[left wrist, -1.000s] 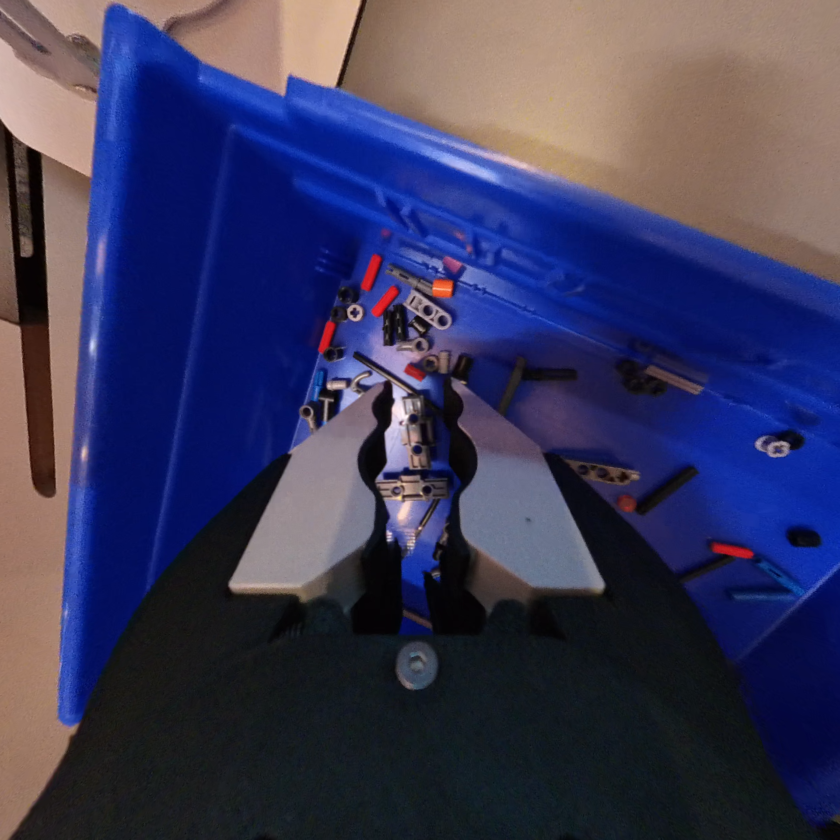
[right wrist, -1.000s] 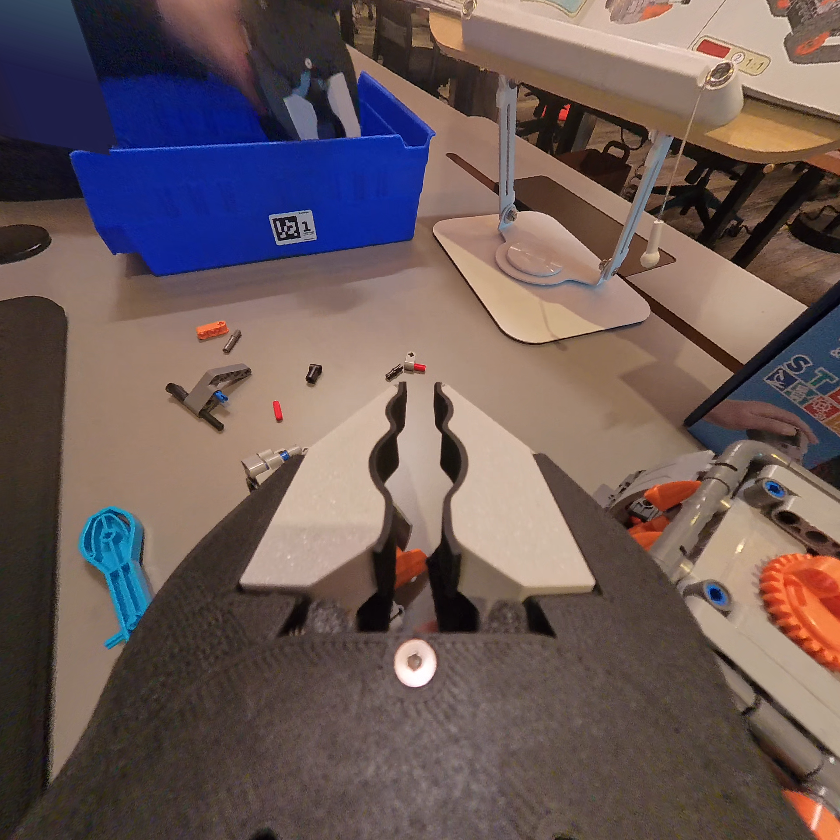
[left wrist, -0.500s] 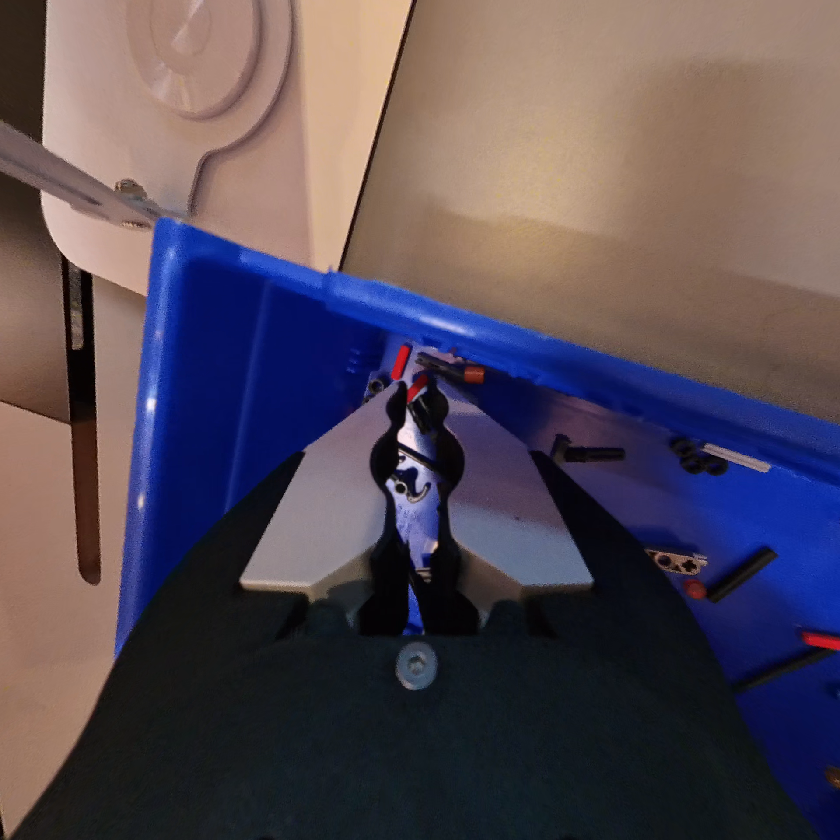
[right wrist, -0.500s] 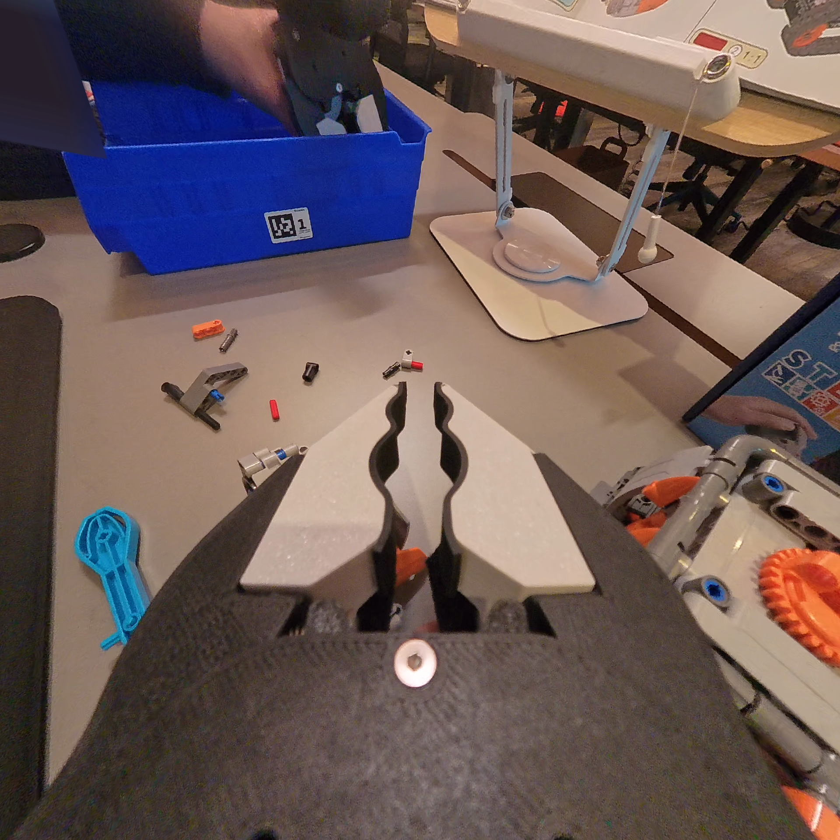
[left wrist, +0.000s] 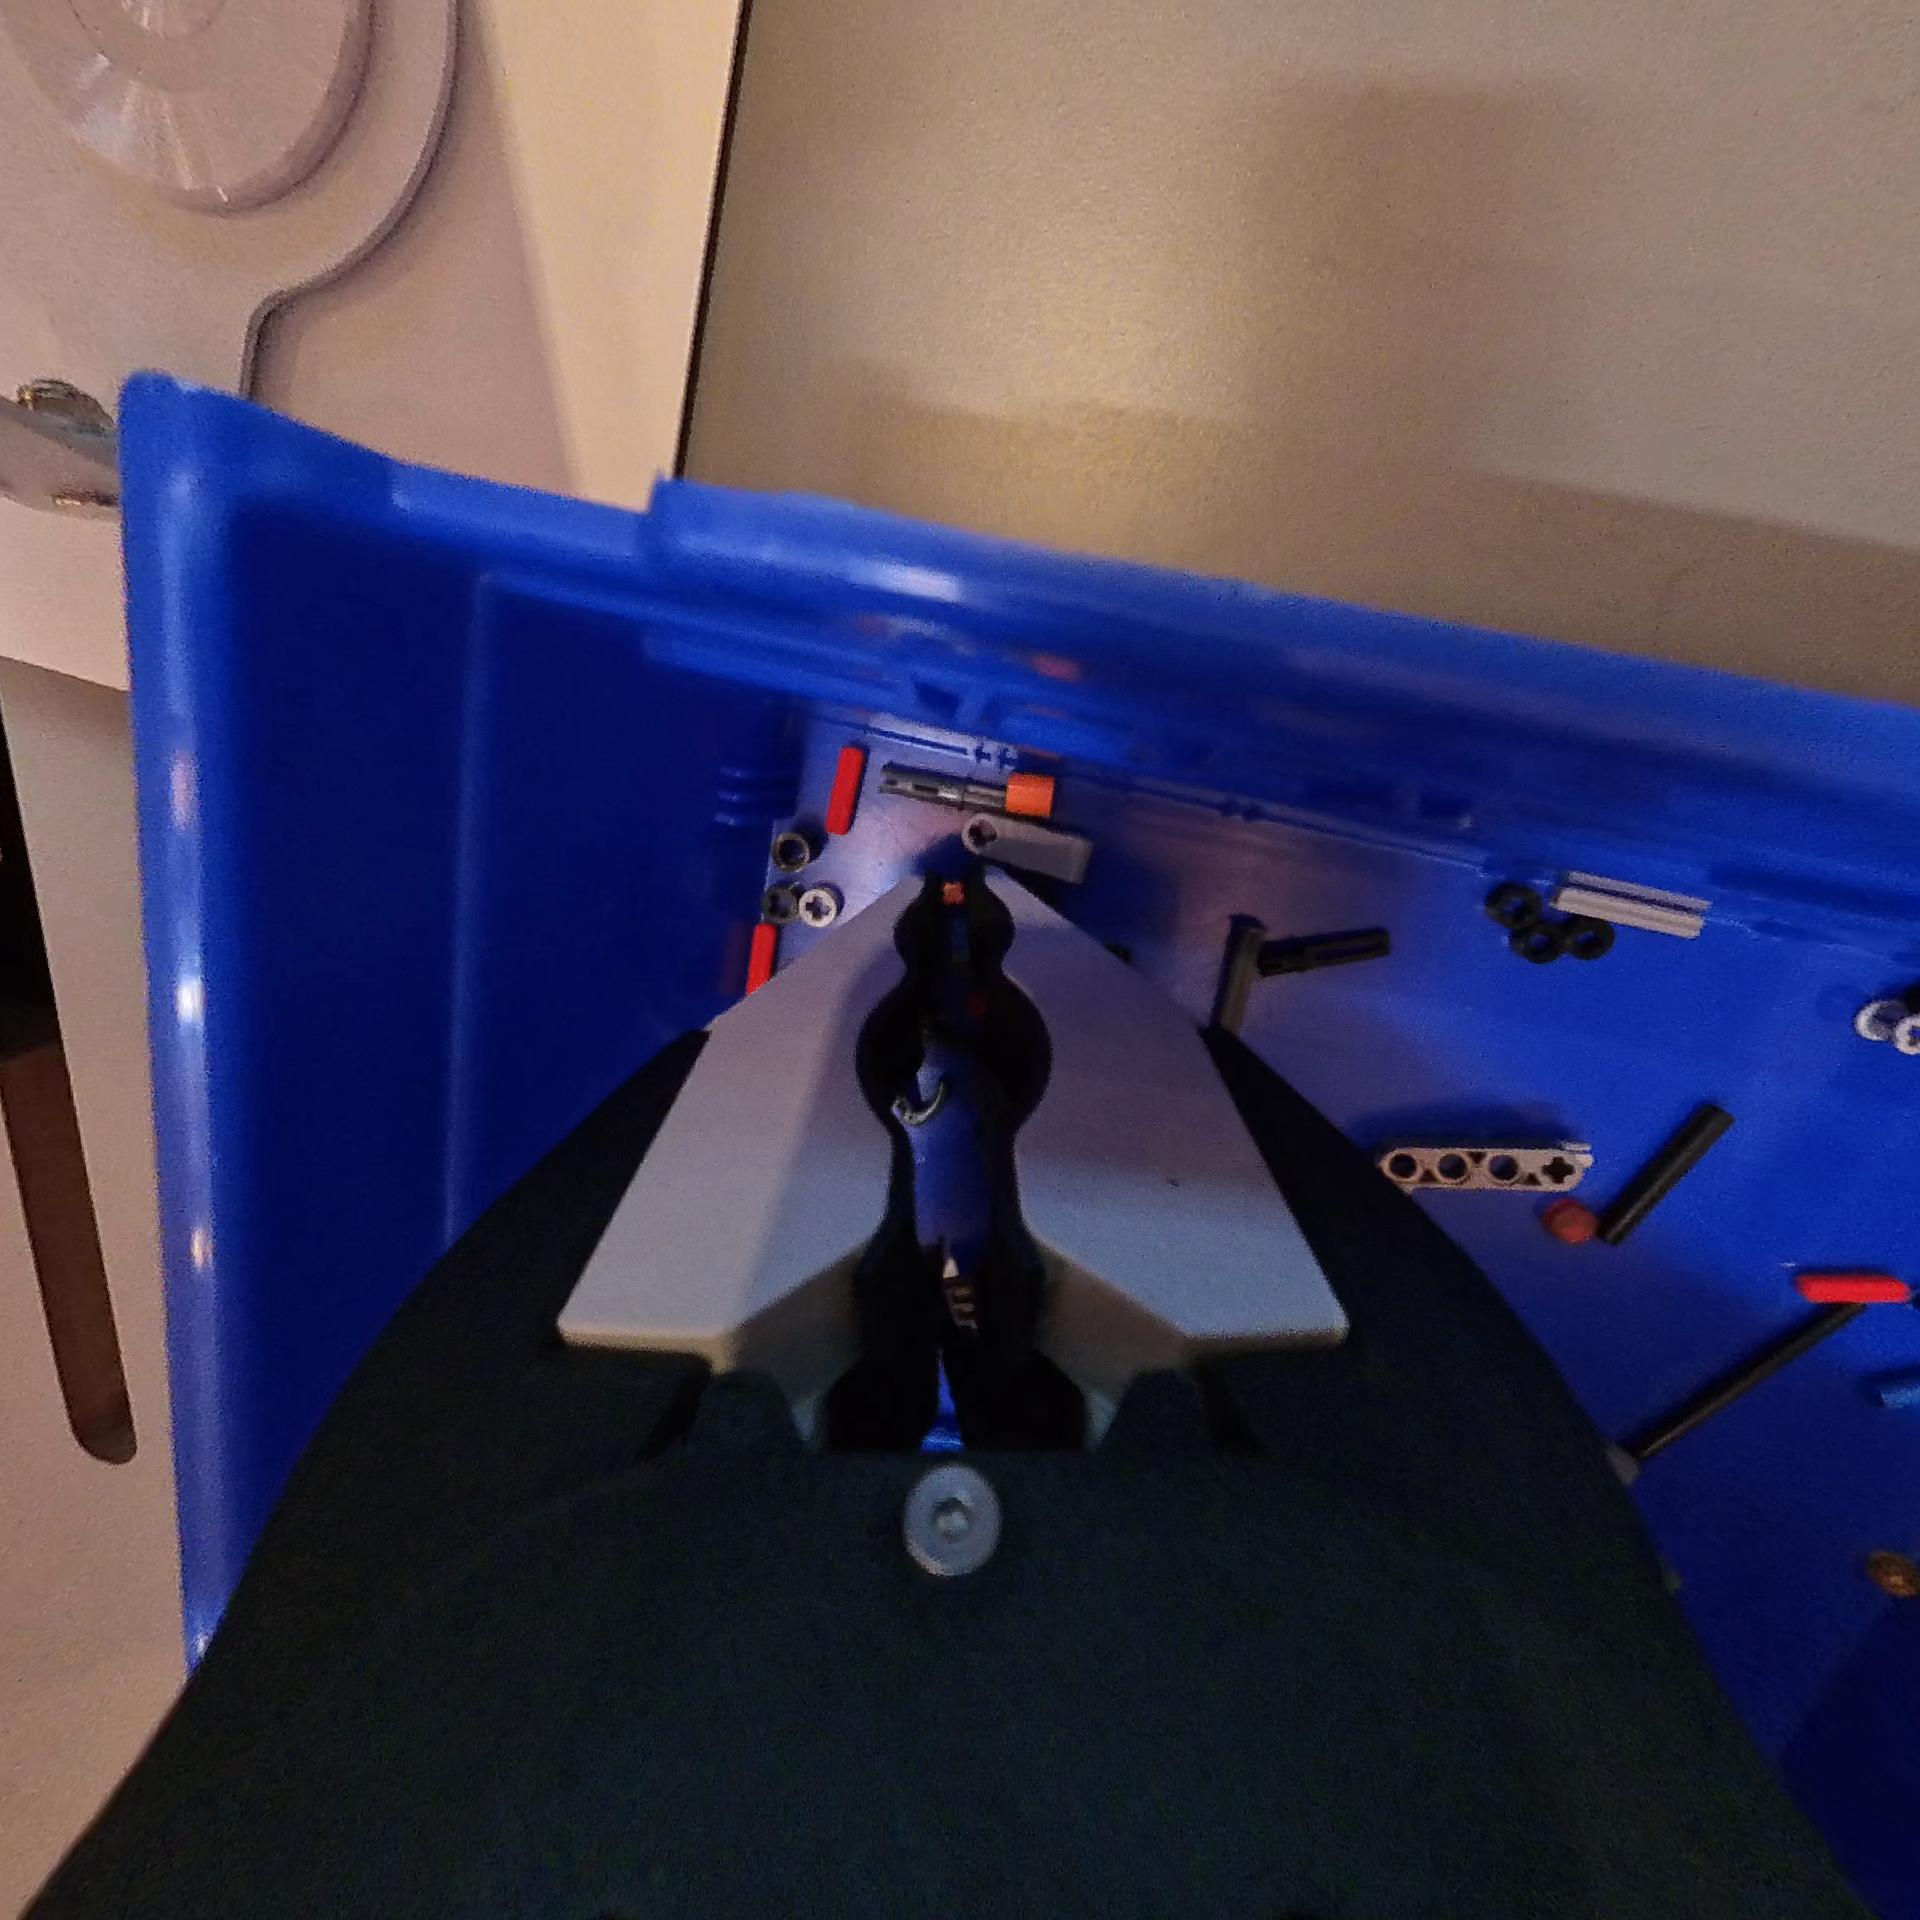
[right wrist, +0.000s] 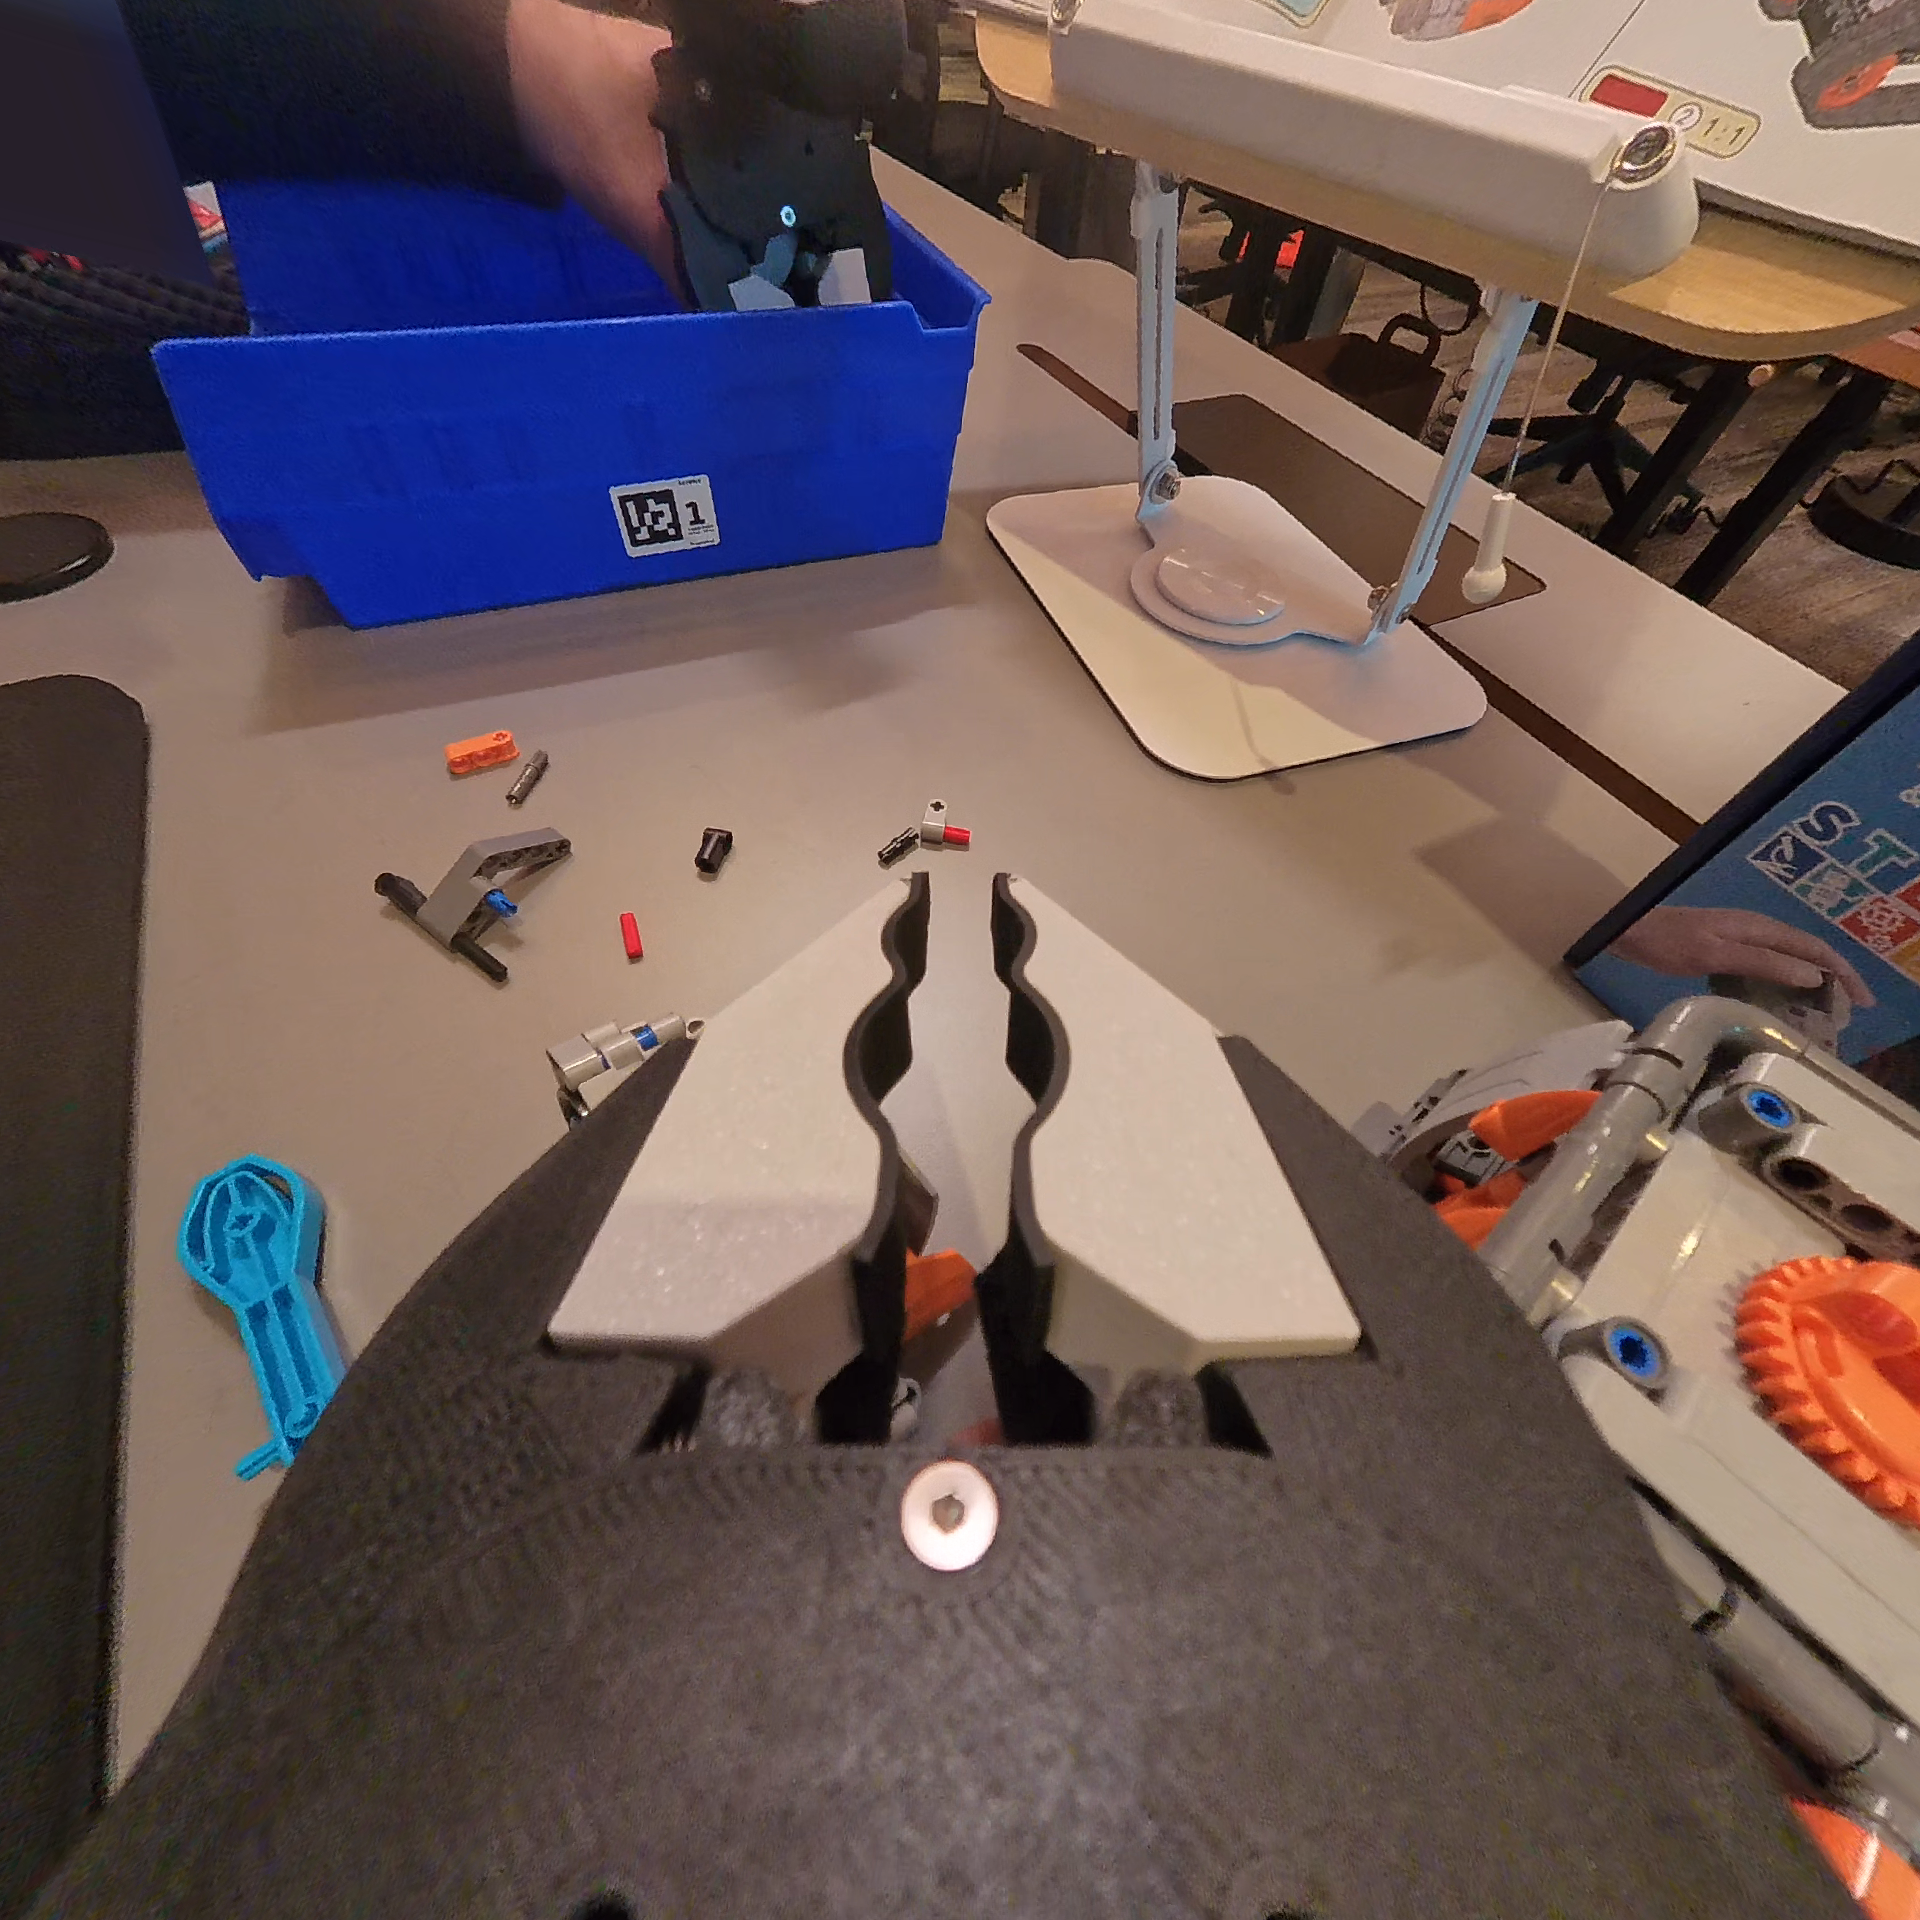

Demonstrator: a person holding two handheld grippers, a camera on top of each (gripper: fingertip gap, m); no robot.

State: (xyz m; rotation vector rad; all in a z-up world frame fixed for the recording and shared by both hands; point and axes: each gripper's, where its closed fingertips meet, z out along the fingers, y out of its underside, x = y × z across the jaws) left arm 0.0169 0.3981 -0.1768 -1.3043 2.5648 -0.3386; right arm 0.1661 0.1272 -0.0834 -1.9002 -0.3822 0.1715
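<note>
A small black piece with a red end [left wrist: 961, 940] looks pinched between the tips of the left gripper [left wrist: 954, 885]. Its fingers are almost together. A second ago they were wider apart, over grey pieces. The gripper is low in a corner of the blue bin [left wrist: 312, 831], near a grey pin with an orange end [left wrist: 966, 795]. The right gripper [right wrist: 961, 883] hangs over the table [right wrist: 831, 675], fingers a little apart and holding nothing. A grey bent beam [right wrist: 499, 862] lies ahead, and a brick model [right wrist: 1714, 1195] is just beside it.
</note>
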